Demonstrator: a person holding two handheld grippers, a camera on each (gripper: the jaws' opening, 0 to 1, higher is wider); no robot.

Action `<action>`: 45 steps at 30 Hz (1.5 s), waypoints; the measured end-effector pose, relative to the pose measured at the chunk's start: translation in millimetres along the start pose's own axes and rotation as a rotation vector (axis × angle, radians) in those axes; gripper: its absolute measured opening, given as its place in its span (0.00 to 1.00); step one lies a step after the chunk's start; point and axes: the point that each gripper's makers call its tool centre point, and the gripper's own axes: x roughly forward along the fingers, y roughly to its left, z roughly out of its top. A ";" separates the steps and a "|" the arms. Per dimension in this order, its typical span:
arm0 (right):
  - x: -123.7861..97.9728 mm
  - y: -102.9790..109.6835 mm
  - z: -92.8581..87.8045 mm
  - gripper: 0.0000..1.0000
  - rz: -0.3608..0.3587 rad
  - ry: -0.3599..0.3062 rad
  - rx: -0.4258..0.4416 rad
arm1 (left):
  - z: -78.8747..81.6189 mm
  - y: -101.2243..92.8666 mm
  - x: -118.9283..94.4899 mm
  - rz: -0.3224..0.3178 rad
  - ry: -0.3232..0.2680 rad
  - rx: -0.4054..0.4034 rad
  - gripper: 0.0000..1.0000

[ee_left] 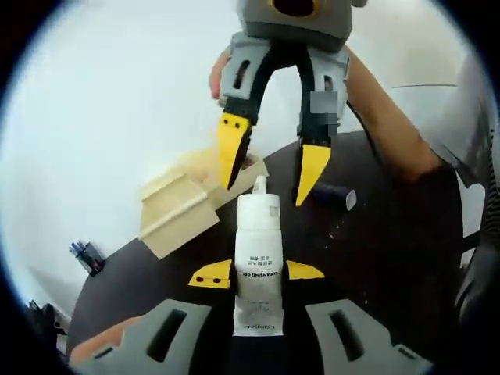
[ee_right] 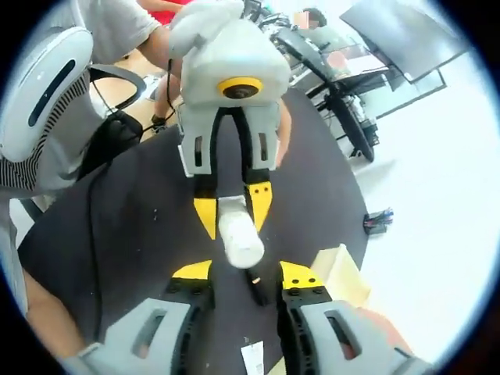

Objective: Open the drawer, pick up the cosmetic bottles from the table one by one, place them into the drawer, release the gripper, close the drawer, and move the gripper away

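While left gripper point(ee_left: 258, 274) clamps bottle point(ee_left: 258, 258) | wooden drawer point(ee_left: 183, 205) beyond.

The left gripper view looks close along its fingers point(ee_left: 211, 275) over the dark tabletop point(ee_left: 391, 242) toward a white wall. The right gripper view faces the opposite way, toward a chair point(ee_right: 47, 101). Both share the white bottle point(ee_left: 258, 258) point(ee_right: 241, 234) and tabletop.

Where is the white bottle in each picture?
Left gripper view: the white bottle stands in the lower middle, clamped between the left gripper jaws, nozzle pointing up.
Right gripper view: the same bottle is in the centre, seen end-on, under the left gripper.
Shared landmark: the wooden drawer box on the dark table.
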 end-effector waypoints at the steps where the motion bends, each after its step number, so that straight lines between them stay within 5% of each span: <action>1: -2.7 -1.0 -1.2 0.28 -0.007 -0.002 0.010 | 0.6 3.7 -0.2 0.007 -0.001 -0.015 0.18; 13: -17.5 -32.6 -29.0 0.44 -0.149 0.074 0.065 | 21.1 41.3 -0.2 0.092 0.017 -0.082 0.18; 20: -31.5 -42.0 -29.1 0.50 -0.206 0.038 0.100 | 33.5 56.7 2.7 0.107 0.006 -0.100 0.18; 23: -35.2 -43.5 -29.6 0.63 -0.212 0.027 0.126 | 38.9 64.7 3.8 0.113 0.002 -0.114 0.18; 45: -65.9 -54.6 -66.3 0.64 -0.312 0.060 0.205 | 87.1 135.5 55.9 0.231 -0.025 -0.331 0.18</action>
